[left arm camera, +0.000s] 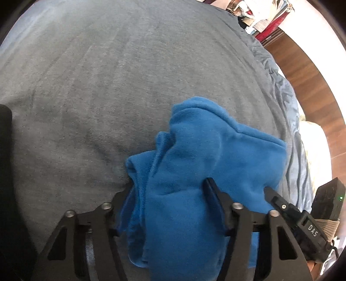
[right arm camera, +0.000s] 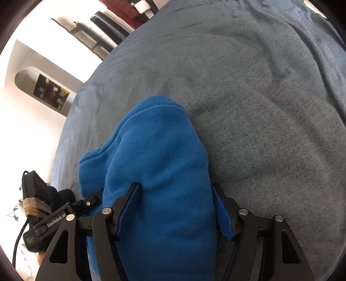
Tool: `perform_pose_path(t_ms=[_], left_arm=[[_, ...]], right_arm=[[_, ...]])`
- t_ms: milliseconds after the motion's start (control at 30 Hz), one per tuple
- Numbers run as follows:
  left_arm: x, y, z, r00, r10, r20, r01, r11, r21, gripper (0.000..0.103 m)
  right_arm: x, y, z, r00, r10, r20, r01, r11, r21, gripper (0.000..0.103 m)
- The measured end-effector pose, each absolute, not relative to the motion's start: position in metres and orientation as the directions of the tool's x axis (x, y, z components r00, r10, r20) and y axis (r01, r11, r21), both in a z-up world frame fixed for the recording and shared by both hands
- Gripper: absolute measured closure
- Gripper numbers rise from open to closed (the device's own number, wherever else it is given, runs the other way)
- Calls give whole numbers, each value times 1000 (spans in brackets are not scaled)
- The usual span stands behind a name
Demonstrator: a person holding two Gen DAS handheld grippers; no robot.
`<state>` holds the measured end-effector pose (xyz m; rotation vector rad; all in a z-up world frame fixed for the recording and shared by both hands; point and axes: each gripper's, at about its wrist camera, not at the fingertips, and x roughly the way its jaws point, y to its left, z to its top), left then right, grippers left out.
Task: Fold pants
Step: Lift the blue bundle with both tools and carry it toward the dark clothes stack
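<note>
Left gripper (left arm camera: 170, 183), seen along its own two black fingers: a thick bunch of the blue fleece pants (left arm camera: 205, 155) fills the gap between the jaws, and both pads lie against the fabric, so the gripper pinches the garment rather than standing free. Right gripper (right arm camera: 174, 187), seen likewise: its jaws are set fairly wide, with a rounded fold of the same pants (right arm camera: 155, 151) packed between them and the blue-faced pads pressed to either flank of the fold. Each gripper also appears at the edge of the other's view, the right one low on the right side of the left wrist view (left arm camera: 287, 211) and the left one low on the left side of the right wrist view (right arm camera: 64, 214), just beside the cloth; the two thus hold the garment close together, side by side. The pants are heaped and creased, their far end resting on the grey-blue bedcover (left arm camera: 108, 86), near the bed's edge. The cover spreads broadly beyond the garment, smooth in the middle and rumpled along its border. Outward again: a brown wooden floor (left arm camera: 302, 71) past the bed's edge, a pile of papers and cloth (left arm camera: 259, 15) at the top of the left wrist view, and a pale wall with an arched niche (right arm camera: 43, 86) in the right wrist view.
</note>
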<state>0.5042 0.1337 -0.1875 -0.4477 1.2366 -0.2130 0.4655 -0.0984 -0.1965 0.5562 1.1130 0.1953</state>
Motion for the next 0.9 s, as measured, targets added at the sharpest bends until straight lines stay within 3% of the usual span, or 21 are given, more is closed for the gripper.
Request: perform_pose_path(t_ms=[133,333,900], left_arm=[[500,137,-177,330,-414,-848,-91,881,-465,62],[493,141,-160,357,-447,-820,-70,863,-501,70],[439,176,-41,536,-516,-669,81,819,-567,73]], right_arm=[[465,-95,-190,442,405,-801,123,856,501,44],[453,-92,-166,466,357,-809,117,882,456,58],[418,-75,-48,602,297,-741,60,909,413,60]])
